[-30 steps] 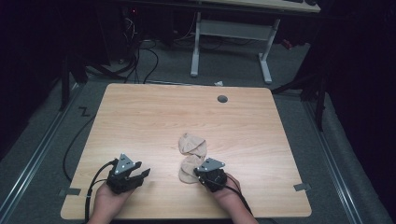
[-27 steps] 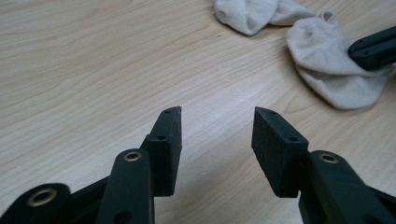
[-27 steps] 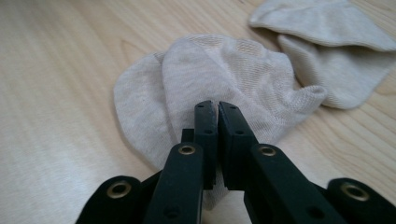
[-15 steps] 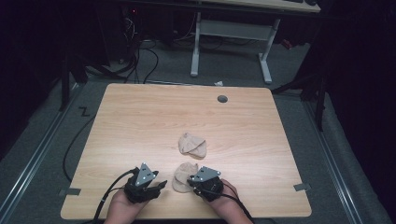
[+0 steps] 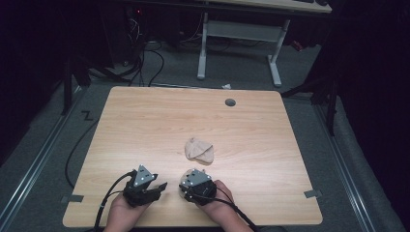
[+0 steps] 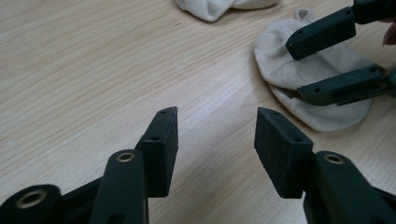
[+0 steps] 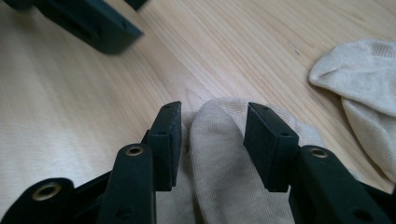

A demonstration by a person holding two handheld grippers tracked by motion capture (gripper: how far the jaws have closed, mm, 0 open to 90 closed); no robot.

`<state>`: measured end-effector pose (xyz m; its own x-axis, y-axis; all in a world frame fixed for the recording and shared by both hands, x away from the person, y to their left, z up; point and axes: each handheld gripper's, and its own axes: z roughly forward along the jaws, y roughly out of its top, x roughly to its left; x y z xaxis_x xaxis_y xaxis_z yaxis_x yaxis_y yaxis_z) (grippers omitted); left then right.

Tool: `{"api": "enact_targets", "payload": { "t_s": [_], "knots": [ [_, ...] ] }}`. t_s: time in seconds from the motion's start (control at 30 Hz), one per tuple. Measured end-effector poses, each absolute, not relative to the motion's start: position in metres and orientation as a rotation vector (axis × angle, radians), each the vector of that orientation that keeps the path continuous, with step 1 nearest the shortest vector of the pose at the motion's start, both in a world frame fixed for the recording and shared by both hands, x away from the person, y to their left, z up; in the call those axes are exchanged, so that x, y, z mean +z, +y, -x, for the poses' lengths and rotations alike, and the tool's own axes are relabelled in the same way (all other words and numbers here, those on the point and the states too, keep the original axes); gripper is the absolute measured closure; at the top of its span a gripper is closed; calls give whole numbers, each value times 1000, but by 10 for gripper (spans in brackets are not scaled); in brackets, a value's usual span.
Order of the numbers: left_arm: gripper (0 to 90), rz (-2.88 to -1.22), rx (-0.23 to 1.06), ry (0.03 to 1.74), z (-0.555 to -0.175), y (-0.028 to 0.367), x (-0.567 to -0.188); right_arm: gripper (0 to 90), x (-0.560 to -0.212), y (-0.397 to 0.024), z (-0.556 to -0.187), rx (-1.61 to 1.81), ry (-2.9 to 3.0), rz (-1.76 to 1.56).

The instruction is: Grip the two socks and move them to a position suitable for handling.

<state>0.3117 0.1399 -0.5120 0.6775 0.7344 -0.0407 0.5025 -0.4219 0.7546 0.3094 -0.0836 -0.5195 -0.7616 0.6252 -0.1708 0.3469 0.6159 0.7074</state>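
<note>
Near the front edge of the light wooden surface (image 5: pixel 145 125), a small cream knitted sock (image 7: pixel 224 154) lies flat beneath the right claw (image 7: pixel 212 140), and a fold of it rises between that claw's two black jaws. Those jaws have just been opening and now stand apart, with the cloth between them but the pads not pressing on it, as far as the right gripper view lets me judge. From the high view the right claw (image 5: pixel 189 180) sits over this sock and covers most of it, while the left claw (image 5: pixel 160 186) hovers just beside it, pointing toward it. Its jaws are spread wide too, with nothing but bare wood between them in the left gripper view, where the left claw (image 6: pixel 215 135) looks across at the same sock (image 6: pixel 322 116) and at the right claw (image 6: pixel 334 56) above it. A second cream sock, bunched into a loose mound (image 5: pixel 199 150), lies farther in toward the middle of the surface, apart from the first. My reading is that the near sock has just been let go, and the work of arranging the pair is partway through. The next move probably calls for a fresh grip on an edge of the cloth, low and level enough to catch one layer.
</note>
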Motion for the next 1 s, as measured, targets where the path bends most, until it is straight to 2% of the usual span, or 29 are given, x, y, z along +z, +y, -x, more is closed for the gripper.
{"api": "enact_targets", "payload": {
  "t_s": [0.03, 0.1, 0.4, 0.67, 0.83, 1.0],
  "knots": [
    [494, -2106, 379, 961, -312, 141, -512, 733, -522, -81, -310, 916, 2430, -770],
    [494, -2095, 369, 971, -312, 142, -511, 851, -520, -82, -310, 930, 2402, -775],
    [510, -2129, 362, 919, -308, 127, -511, 867, -505, -104, -306, 1122, 2312, -876],
    [698, -2130, 273, 785, -305, 97, -507, 867, -503, -119, -301, 1194, 2242, -931],
    [748, -2237, 261, 739, -311, 69, -521, 866, -503, -133, -297, 1187, 2205, -967],
    [767, -2258, 264, 730, -313, 65, -523, 859, -501, -150, -289, 1161, 2161, -1000]
  ]
}}
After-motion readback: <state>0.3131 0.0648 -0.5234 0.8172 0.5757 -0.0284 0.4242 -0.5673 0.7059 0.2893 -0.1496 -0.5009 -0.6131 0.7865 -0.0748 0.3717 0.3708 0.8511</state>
